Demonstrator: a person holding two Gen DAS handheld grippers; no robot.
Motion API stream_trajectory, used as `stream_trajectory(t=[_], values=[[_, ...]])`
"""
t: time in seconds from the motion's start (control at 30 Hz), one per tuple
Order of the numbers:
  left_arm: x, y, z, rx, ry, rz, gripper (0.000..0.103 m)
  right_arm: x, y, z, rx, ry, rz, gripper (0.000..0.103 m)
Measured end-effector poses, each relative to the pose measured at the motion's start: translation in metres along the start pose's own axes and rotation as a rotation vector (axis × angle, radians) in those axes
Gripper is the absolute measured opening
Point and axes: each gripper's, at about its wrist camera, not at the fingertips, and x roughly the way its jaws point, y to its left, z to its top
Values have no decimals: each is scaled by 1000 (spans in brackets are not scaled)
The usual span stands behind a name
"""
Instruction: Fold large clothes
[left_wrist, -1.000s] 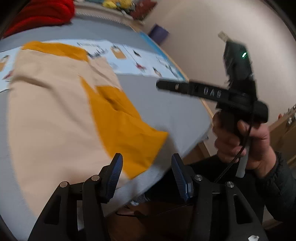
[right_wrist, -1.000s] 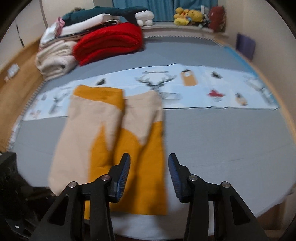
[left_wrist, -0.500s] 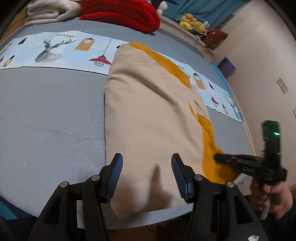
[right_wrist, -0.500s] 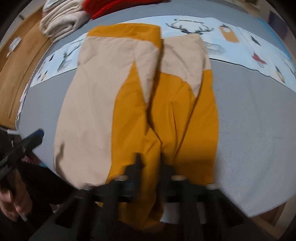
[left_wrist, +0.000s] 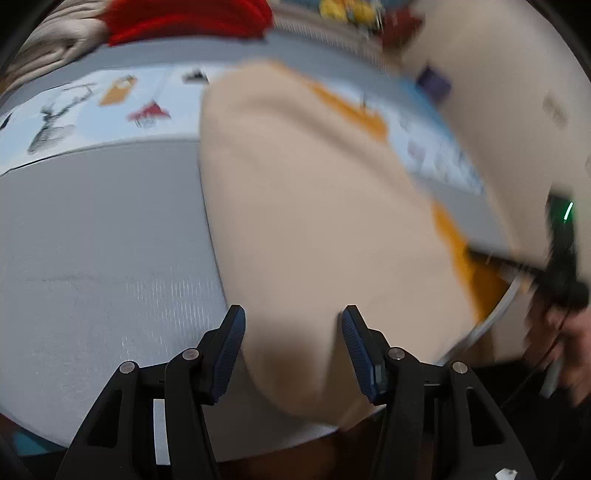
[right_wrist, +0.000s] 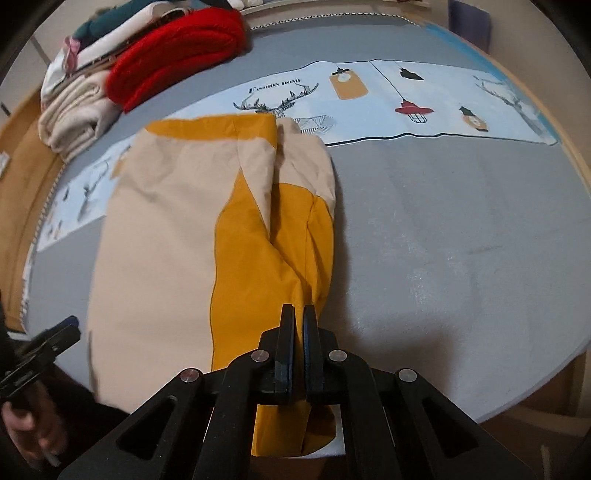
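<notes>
Garment (right_wrist: 192, 236) beige with mustard-yellow panels. Mat (right_wrist: 461, 229) grey; runner (right_wrist: 424, 96) pale blue with deer and lantern prints. Red blanket (right_wrist: 177, 51) upper left, cream one (right_wrist: 74, 110) beside.

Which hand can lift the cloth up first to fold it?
Probably the right. The right hand-held gripper has just closed, apparently on the near orange edge of the beige-and-orange garment, while the left hand-held gripper is open above the beige corner.

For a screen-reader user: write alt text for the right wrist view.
The right gripper, its jaws just closed, is shut on the near edge of the orange and beige garment spread on a grey bed. Folded red and cream blankets sit at the far left; the left gripper shows at lower left.
</notes>
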Motion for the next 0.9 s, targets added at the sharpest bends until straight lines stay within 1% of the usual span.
stream_trajectory(t=[0.07,0.1,0.13,0.2,0.23,0.27,0.3,0.33,0.37,0.4,0.43,0.47,0.5,0.53,0.57,0.67,0.73,0.77,0.8,0.83,0.9], values=[[20,-1,-8,37,80,55,54,11,4,0,-21,24,-24,4],[24,2,-10,31,90,61,55,22,6,-2,-27,64,-28,4],[23,3,-9,25,90,55,55,29,4,-2,-28,86,-31,4],[20,6,-7,17,91,45,55,35,2,1,-41,105,-48,6],[18,8,-6,10,91,45,54,38,-1,5,-38,105,-44,9],[15,9,-5,4,92,39,53,36,-3,6,-24,100,-25,13],[11,9,-4,-3,92,11,51,34,-6,7,-16,95,-12,18],[6,10,-4,-6,88,-18,51,34,-9,6,-12,97,-2,27],[3,7,-5,-1,84,-29,51,35,-14,4,-4,110,14,33],[2,4,-6,17,87,-28,51,38,-17,2,-4,133,23,45],[5,4,-8,33,98,-18,51,42,-18,-2,-15,162,29,47],[14,2,-10,58,133,9,54,47,-16,-7,-35,193,32,47],[25,0,-14,71,182,33,56,57,-15,-14,-73,248,20,44],[32,-1,-17,70,209,40,56,64,-13,-18,-100,285,18,23],[36,-2,-17,68,222,44,57,68,-11,-21,-123,305,12,19],[33,-3,-13,68,225,37,56,70,-3,-22,-184,307,-18,18],[27,0,-9,54,230,7,57,68,-6,-17,-148,312,-4,18],[24,1,-7,50,224,-4,57,64,-10,-12,-120,303,7,18],[19,4,-3,46,209,-13,57,54,-14,-5,-87,260,19,19],[14,6,-1,43,190,-17,57,45,-17,2,-71,213,23,21],[2,10,7,27,146,-30,55,16,-21,19,-40,56,32,27]])
